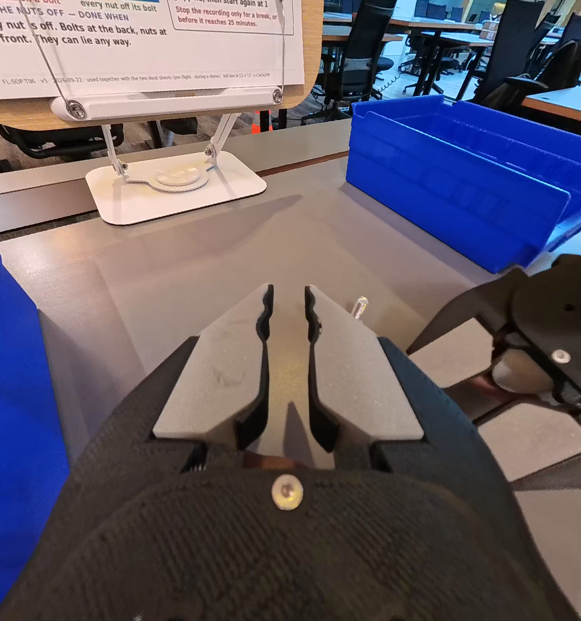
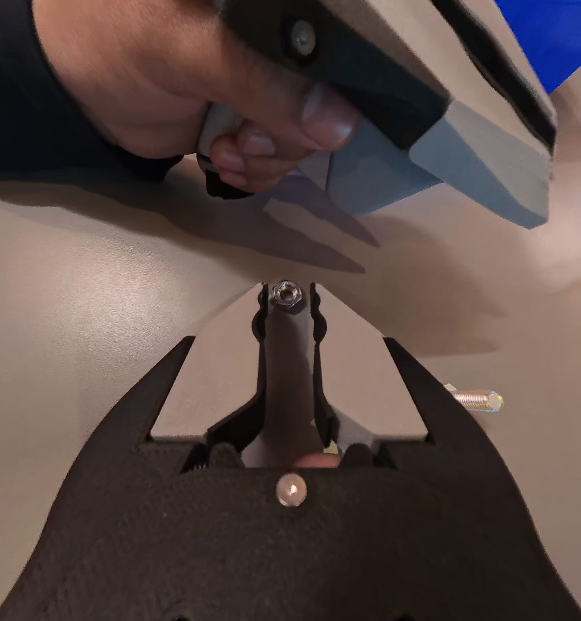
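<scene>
My right gripper [image 2: 289, 292] points down at the grey table [image 2: 80, 302]. A small silver hex nut [image 2: 286, 297] sits between its fingertips with its hole facing the camera. A thin gap shows on each side of the nut, so the jaws stand slightly open around it. A silver bolt [image 2: 477, 401] lies on the table just right of this gripper. In the left wrist view its threaded end [image 1: 359, 307] pokes out behind my right finger. My left gripper [image 1: 289, 295] is open and empty, low over the table [image 1: 181, 268]. It also shows in the right wrist view [image 2: 467, 174], held by a hand [image 2: 248, 117].
A blue bin [image 1: 467, 188] stands at the back right, and another blue bin [image 1: 6, 403] is close on the left. A white document stand [image 1: 178, 184] with a printed sheet stands at the back. The right gripper's body [image 1: 551, 336] is close on the right. The gap from one gripper's tips to the other's is roughly 11 cm.
</scene>
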`<act>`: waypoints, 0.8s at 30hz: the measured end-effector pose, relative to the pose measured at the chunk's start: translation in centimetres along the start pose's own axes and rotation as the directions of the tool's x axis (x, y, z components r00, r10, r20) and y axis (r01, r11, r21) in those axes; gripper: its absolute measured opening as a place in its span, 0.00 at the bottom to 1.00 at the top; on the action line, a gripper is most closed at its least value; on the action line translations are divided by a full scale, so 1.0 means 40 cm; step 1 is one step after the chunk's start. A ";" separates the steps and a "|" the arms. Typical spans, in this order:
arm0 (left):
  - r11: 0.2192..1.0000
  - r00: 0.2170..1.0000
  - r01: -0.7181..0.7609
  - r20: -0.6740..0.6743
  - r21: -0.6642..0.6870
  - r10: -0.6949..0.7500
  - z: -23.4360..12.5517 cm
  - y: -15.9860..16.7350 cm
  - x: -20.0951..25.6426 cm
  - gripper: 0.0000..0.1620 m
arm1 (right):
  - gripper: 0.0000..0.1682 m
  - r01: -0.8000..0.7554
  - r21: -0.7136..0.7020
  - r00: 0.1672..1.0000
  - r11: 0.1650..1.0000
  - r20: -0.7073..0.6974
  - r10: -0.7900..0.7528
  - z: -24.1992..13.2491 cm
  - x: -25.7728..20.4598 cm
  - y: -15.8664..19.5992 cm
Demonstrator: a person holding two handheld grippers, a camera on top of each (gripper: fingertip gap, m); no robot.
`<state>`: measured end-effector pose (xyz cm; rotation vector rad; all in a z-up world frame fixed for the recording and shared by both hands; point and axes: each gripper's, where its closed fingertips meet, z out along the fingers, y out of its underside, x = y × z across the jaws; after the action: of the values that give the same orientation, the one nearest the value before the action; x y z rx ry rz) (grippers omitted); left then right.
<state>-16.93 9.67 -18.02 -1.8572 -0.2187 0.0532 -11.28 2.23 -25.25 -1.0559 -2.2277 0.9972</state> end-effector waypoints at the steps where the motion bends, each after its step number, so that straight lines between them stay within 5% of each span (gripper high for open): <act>1: 1.000 1.000 0.002 -0.002 0.001 -0.002 0.001 0.000 0.000 0.10 | 0.11 0.007 -0.014 1.000 1.000 -0.001 -0.007 0.004 -0.001 0.004; 9: 1.000 1.000 -0.002 0.000 -0.005 0.002 0.005 0.006 -0.002 0.10 | 0.08 -0.015 0.006 1.000 1.000 0.003 0.015 -0.019 0.009 -0.007; 17: 0.998 0.997 0.023 -0.071 -0.056 -0.027 0.019 0.033 0.023 0.11 | 0.08 -0.199 0.326 0.932 0.924 -0.228 0.281 -0.254 0.237 -0.066; 24: 0.986 0.990 -0.095 -0.114 -0.134 0.080 0.044 0.083 0.075 0.13 | 0.08 -0.333 0.093 0.852 0.939 -0.397 0.341 -0.243 0.316 0.084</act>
<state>-13.85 10.94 -21.48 -2.0023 -0.0663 -0.0025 -10.68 17.79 -20.45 -1.5275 -1.7234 0.8343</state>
